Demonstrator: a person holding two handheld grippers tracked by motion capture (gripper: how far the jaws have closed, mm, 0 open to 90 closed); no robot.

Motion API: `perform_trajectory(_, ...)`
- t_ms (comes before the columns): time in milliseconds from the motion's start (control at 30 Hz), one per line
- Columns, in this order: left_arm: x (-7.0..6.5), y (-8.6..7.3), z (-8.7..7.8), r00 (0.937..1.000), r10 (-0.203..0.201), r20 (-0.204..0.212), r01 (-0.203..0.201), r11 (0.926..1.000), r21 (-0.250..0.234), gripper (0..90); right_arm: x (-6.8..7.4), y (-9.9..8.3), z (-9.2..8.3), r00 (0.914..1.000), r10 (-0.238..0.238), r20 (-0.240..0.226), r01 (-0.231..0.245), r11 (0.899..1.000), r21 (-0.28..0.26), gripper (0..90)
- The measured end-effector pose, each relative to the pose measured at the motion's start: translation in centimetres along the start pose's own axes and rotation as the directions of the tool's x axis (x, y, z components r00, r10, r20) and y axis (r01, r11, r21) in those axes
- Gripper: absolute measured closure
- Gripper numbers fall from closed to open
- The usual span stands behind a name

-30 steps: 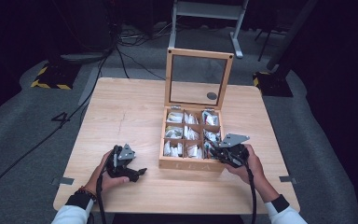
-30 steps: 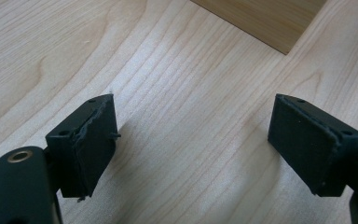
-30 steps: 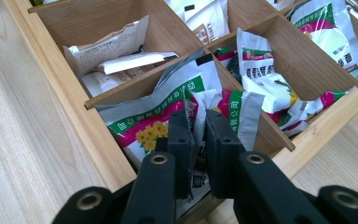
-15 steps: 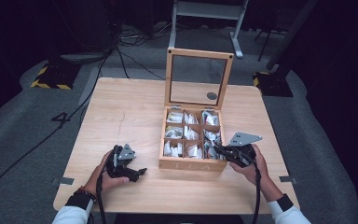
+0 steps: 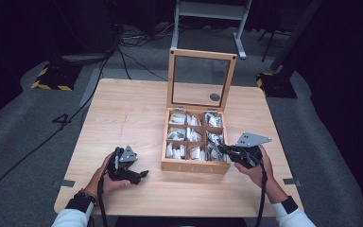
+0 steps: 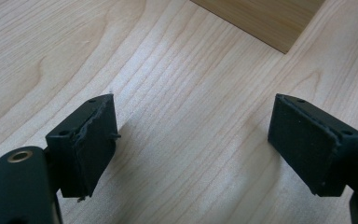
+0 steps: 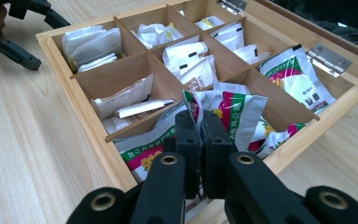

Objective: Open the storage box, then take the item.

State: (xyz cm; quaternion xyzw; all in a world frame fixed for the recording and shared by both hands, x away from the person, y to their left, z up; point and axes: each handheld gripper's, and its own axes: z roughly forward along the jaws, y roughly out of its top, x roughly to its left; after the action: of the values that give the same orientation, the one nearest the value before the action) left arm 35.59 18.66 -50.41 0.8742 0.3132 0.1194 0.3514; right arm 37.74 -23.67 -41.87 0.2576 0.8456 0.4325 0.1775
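Observation:
An open wooden box (image 5: 194, 166) with a glass lid (image 5: 201, 80) standing upright holds sachets in its compartments. My right gripper (image 5: 223, 150) reaches into the near right compartment from the right. In the right gripper view its jaws (image 7: 200, 135) are shut on the edge of a white, green and red sachet (image 7: 235, 112) that lies over the box wall (image 7: 81, 105). My left gripper (image 5: 142, 174) rests on the table left of the box. Its jaws (image 6: 191, 144) stand open over bare wood with nothing between them.
The other compartments hold white and grey sachets (image 7: 91, 44). The left gripper (image 7: 9, 32) lies beyond the box's far corner in the right gripper view. Dark floor with cables surrounds the table (image 5: 123, 113), and a metal stand (image 5: 208, 9) is behind it.
The right gripper has shifted slightly at the box's near right corner, and its grey top plate has swung to the right. The left hand has not moved.

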Motion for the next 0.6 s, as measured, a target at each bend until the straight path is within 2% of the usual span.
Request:
perform_trajectory(200, 0.1, 0.0, 0.0, 1.0, 0.002, 0.007, -0.002, 1.0, -0.002, 16.1, -0.3, 0.0, -0.8, 0.9999, 0.013, 0.011, -0.013, 0.999, -0.036, 87.7)
perform_trajectory(233, 0.1, 0.0, 0.0, 1.0, 0.002, 0.006, -0.002, 1.0, -0.002, 16.1, -0.5, 0.0, -1.2, 0.9998, 0.02, 0.009, -0.02, 0.998, -0.056, 87.7)
perform_trajectory(600, 0.1, 0.0, 0.0, 1.0, 0.002, 0.006, -0.002, 1.0, -0.002, 16.1, -0.8, 0.5, -2.5, 0.9997, 0.022, 0.012, -0.02, 0.991, -0.132, 87.8)
